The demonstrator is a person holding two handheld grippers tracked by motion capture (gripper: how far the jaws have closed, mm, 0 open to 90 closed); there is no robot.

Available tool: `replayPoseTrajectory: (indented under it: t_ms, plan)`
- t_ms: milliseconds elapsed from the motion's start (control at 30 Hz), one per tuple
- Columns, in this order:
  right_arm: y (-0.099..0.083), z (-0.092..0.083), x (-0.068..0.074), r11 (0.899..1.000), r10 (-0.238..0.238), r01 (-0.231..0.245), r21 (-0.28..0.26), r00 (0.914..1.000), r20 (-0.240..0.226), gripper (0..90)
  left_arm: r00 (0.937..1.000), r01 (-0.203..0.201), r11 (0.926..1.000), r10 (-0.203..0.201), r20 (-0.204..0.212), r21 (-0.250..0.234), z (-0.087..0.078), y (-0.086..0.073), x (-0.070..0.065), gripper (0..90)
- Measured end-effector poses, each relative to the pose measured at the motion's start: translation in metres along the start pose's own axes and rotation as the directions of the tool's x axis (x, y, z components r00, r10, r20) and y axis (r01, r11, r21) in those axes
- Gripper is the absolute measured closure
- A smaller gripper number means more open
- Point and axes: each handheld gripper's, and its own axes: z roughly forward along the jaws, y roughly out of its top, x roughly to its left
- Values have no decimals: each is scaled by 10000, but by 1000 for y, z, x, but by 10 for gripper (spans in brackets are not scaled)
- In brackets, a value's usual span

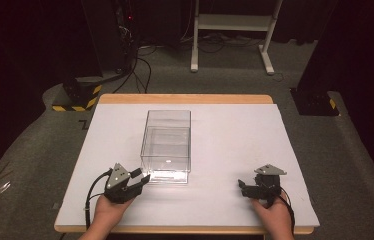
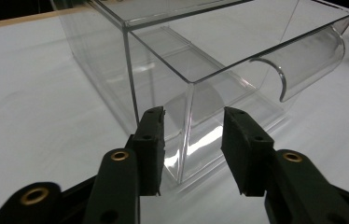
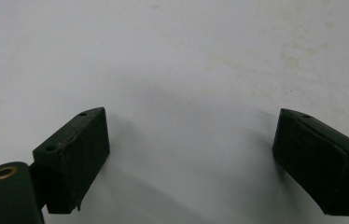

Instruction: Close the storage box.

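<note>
Both claws gape empty on the white counter (image 1: 235, 130), left claw (image 2: 192, 140) straddling a clear box's (image 1: 167, 145) corner, right claw (image 3: 189, 158) well apart.

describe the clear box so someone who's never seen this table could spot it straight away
On the white-topped table, look at the middle. The clear, see-through plastic box stands there, just ahead of the left tongs. It is the sole transparent thing, with a curved flap at its near end.

1 overhead view, 2 tool-mounted close-ups
</note>
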Motion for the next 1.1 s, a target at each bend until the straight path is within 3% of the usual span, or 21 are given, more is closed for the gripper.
replayPoseTrajectory:
  t_ms: [200, 400, 533, 1100]
  plan:
    - [0, 0, 0, 10000, 8, -8, -9, 10000, -9, 111, 9995, 176, 9998, -174, -262, 65, 5, 3, 2, 604]
    - [0, 0, 0, 10000, 13, -13, -12, 10000, -4, 113, 9965, 545, 9981, -525, -653, 289, 12, 2, 3, 415]
    - [0, 0, 0, 10000, -1, 1, -24, 10000, -3, 117, 9931, 1059, 9934, -1034, -549, 443, 16, 3, 8, 300]
    - [0, 0, 0, 10000, 2, -2, -25, 10000, -17, 118, 9891, 1181, 9926, -1150, -922, 286, 31, 11, 17, 292]
